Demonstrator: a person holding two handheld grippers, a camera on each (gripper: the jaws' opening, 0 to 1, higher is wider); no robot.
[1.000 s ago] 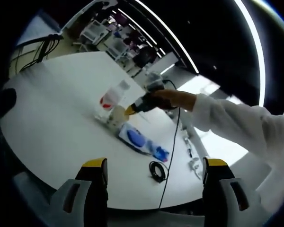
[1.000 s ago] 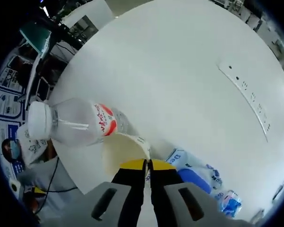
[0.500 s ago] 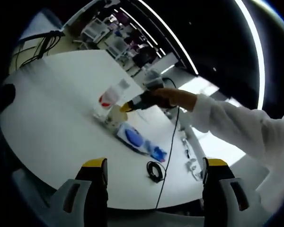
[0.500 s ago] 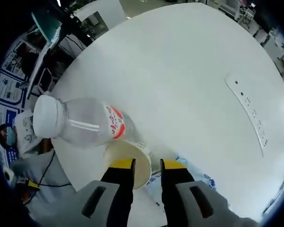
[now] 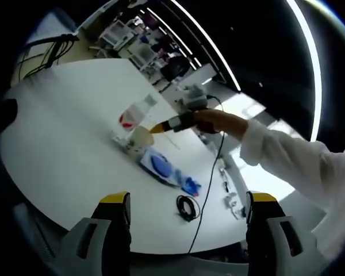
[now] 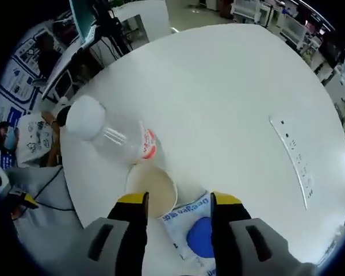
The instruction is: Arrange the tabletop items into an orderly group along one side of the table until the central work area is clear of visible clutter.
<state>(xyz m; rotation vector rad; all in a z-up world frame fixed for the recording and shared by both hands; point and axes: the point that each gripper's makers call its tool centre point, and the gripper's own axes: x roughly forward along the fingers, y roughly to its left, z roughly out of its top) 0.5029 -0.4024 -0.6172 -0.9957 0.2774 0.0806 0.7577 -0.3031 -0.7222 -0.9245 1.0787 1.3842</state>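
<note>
I am holding my right gripper above a white round table, its jaws spread apart with nothing between them. Just beyond the jaw tips a paper cup is standing upright with its mouth open to me. A clear water bottle with a white cap and red label is standing right beside it, apparently touching. A blue and white tissue pack is lying flat next to the cup, under my jaws. The three are sitting tight together near the table's edge, which I judge is the tidy group the task wants, leaving the wide middle of the table bare.

I am holding my left gripper well back from the table, jaws spread wide and empty, giving a long look at the group. From there I am seeing my other gripper in a white-sleeved hand over the cup, bottle and pack. A coiled black cable is lying apart, nearer the edge, probably next to be tidied.
</note>
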